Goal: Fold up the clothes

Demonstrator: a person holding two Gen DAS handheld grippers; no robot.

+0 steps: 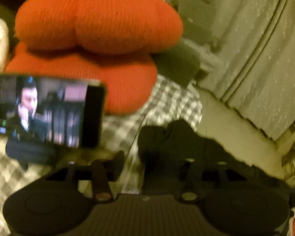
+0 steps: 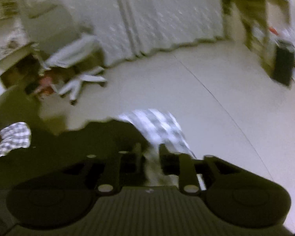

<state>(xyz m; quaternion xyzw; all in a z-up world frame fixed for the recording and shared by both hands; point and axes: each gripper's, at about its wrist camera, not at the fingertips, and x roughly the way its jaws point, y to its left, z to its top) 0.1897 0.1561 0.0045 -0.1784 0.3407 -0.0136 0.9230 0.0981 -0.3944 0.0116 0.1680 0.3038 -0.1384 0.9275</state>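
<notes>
Here the checked garment point(image 2: 159, 127) is pinched in both the right tool point(image 2: 150, 153) and the left tool point(image 1: 131, 157).

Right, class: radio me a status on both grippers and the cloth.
Left gripper and right gripper both shut on checked cloth. Cloth lifted, blurred. Phone and orange cushion close by left.

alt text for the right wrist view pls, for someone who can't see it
Blurred fisheye view along the right gripper, whose two black fingers pinch a fold of gray-and-white checked cloth over a dark garment. Beyond lie a pale floor, long white curtains and a white swivel chair.
</notes>
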